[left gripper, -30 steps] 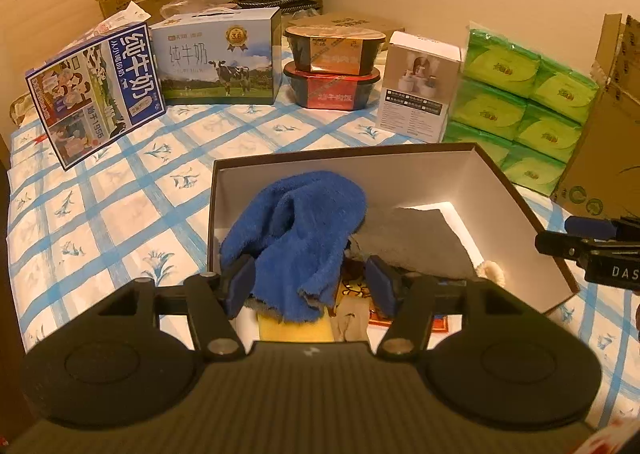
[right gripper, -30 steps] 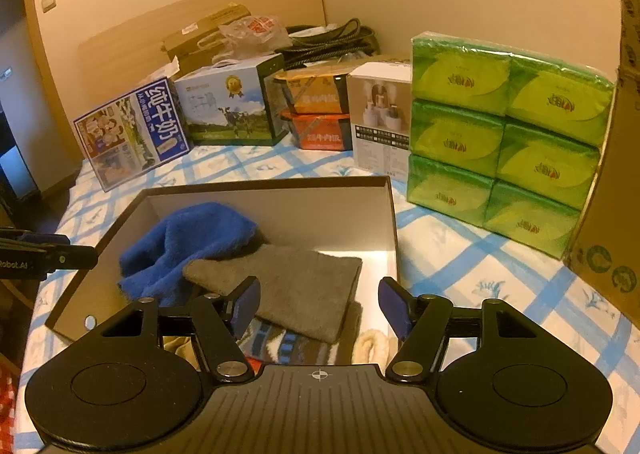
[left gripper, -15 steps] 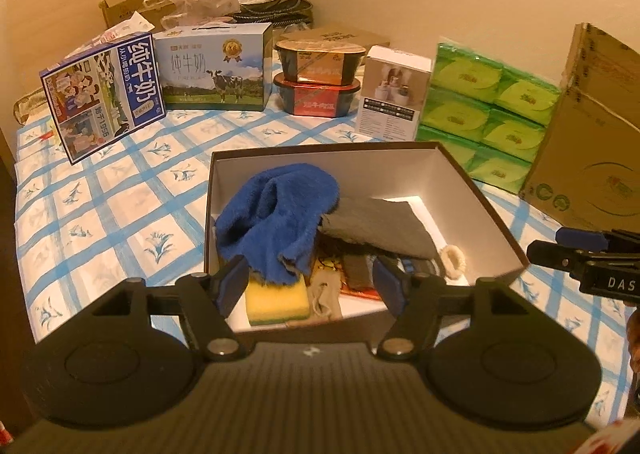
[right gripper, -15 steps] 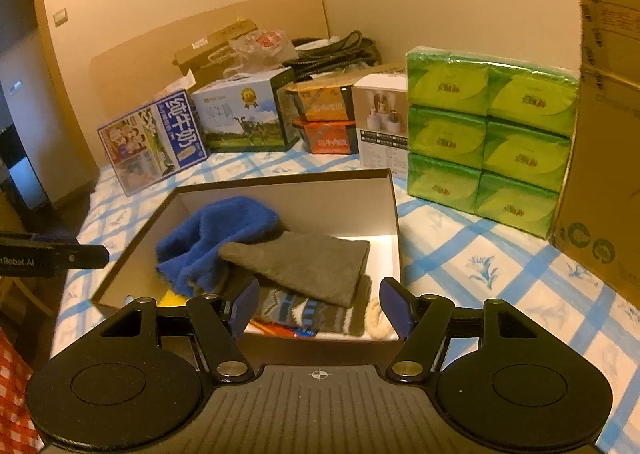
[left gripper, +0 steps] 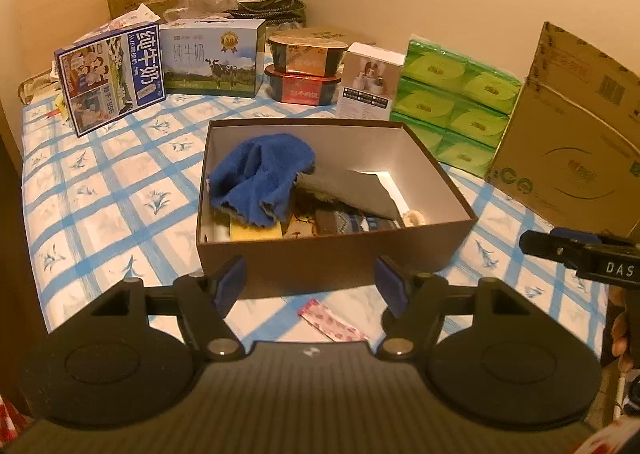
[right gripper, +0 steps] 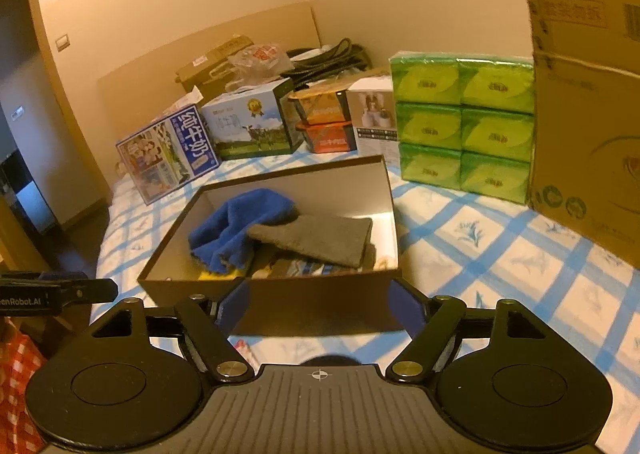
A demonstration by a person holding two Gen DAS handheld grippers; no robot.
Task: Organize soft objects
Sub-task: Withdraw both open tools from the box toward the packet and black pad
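Observation:
A brown open box (left gripper: 340, 258) (right gripper: 320, 302) stands on the blue-checked cloth. Inside lie a crumpled blue towel (left gripper: 260, 174) (right gripper: 236, 226), a flat grey cloth (left gripper: 352, 190) (right gripper: 320, 238), a yellow sponge (left gripper: 256, 232), a patterned sock (left gripper: 352, 222) and other small soft items, partly hidden. My left gripper (left gripper: 312, 286) hangs in front of the box's near wall, its jaws opening with nothing between them. My right gripper (right gripper: 318, 306) is likewise short of the box, jaws opening and empty. Each gripper's tip shows at the edge of the other's view.
Along the back stand milk cartons (left gripper: 108, 78), a cow-print box (left gripper: 212, 58), stacked food tubs (left gripper: 306, 70), a white box (left gripper: 370, 82), green tissue packs (left gripper: 452, 106) and a large cardboard box (left gripper: 568, 142). A pink wrapper (left gripper: 332, 322) lies before the brown box.
Both grippers have pulled back and up from over the box; its near wall now shows in front of them. Both sets of jaws stand wider. The towels stay in the box.

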